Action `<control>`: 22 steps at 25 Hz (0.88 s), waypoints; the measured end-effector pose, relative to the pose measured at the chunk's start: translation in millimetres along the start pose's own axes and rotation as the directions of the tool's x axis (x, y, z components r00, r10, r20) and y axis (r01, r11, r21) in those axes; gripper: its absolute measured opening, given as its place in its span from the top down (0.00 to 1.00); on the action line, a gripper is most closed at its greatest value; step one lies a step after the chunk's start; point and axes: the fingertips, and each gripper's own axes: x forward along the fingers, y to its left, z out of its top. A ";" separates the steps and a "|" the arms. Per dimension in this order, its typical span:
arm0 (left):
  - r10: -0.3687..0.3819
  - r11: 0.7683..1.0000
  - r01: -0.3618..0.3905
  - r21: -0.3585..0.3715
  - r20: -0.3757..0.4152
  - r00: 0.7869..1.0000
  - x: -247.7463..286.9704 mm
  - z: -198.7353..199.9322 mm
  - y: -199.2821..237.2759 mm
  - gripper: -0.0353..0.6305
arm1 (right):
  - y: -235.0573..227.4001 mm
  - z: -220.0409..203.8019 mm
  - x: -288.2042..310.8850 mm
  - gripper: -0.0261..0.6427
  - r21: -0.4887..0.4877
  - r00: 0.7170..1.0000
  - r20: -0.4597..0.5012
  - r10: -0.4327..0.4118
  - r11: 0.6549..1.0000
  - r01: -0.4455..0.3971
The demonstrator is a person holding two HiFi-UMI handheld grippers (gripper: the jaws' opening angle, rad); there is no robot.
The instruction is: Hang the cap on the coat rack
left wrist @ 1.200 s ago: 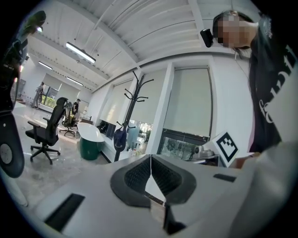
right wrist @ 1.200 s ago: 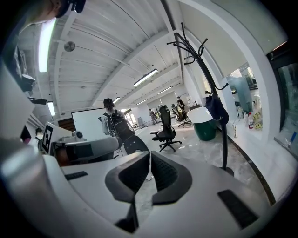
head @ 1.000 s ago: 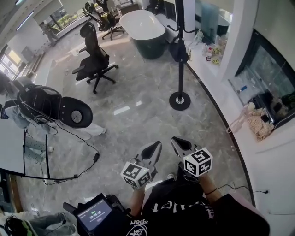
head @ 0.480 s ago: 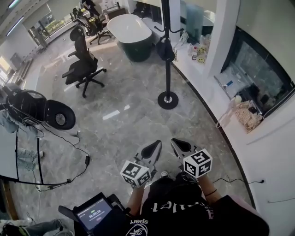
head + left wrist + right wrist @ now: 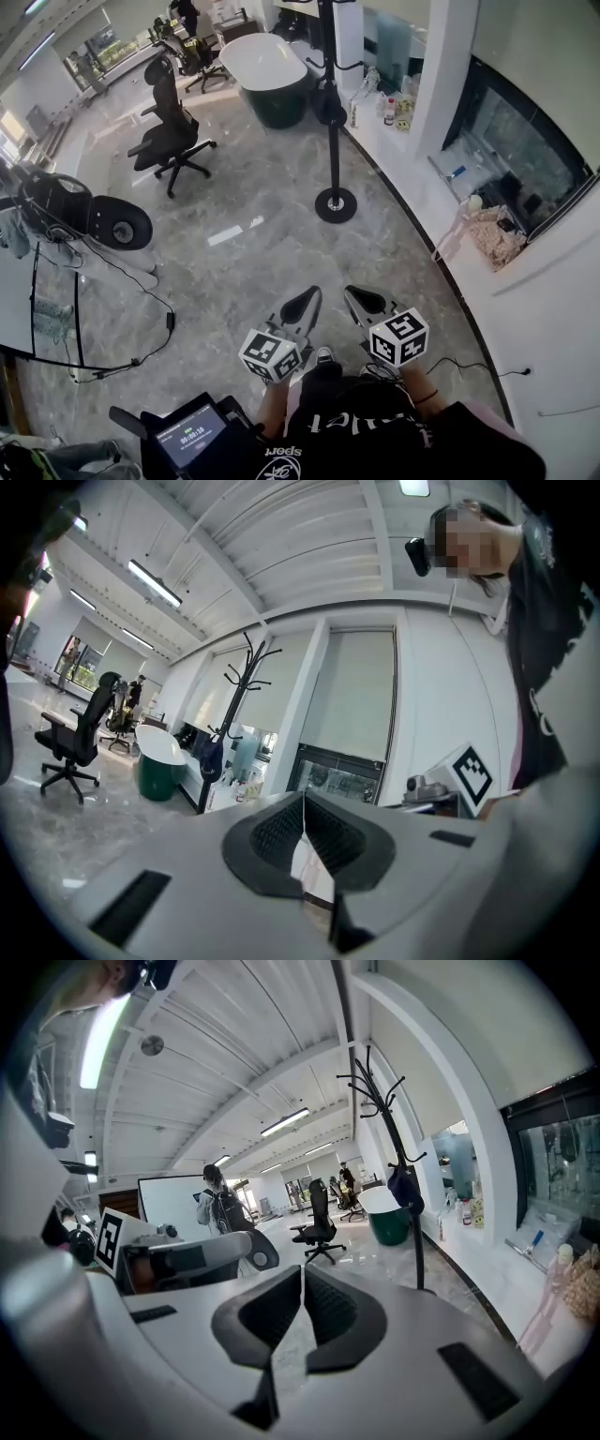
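Note:
A dark cap (image 5: 324,106) hangs on the black coat rack (image 5: 332,141), which stands on a round base across the marble floor. The cap (image 5: 406,1190) also shows on the rack (image 5: 398,1147) in the right gripper view, and the cap (image 5: 213,757) on the rack (image 5: 228,724) in the left gripper view. My left gripper (image 5: 313,295) and right gripper (image 5: 349,293) are held side by side near my body, well short of the rack. Both have their jaws together with nothing between them.
A black office chair (image 5: 169,131) stands at the left, a dark green tub (image 5: 267,80) behind the rack. A white ledge (image 5: 422,178) with bottles curves along the right. Cables (image 5: 150,319) and equipment lie at the left. A person with a backpack (image 5: 217,1206) stands far off.
The view has shifted: the coat rack and chair have slid left and slightly up in the head view. Both grippers have stayed side by side and shut.

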 end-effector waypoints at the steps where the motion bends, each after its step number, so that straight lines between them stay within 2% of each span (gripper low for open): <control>1: -0.002 1.000 0.002 -0.003 -0.005 1.000 1.9 -4.8 -10.0 0.94 | -3.0 -4.5 -9.4 0.92 0.003 1.000 -0.005 0.000 1.000 0.000; 12: -0.023 1.000 0.023 -0.004 -0.029 0.999 30.1 -44.8 -117.9 0.94 | -37.6 -36.2 -100.1 0.93 0.017 1.000 -0.023 0.011 1.000 -0.011; 22: 0.015 1.000 -0.015 -0.011 -0.024 1.000 38.1 -65.1 -162.5 0.94 | -47.1 -51.8 -143.0 0.93 0.005 0.998 -0.038 0.055 0.998 -0.055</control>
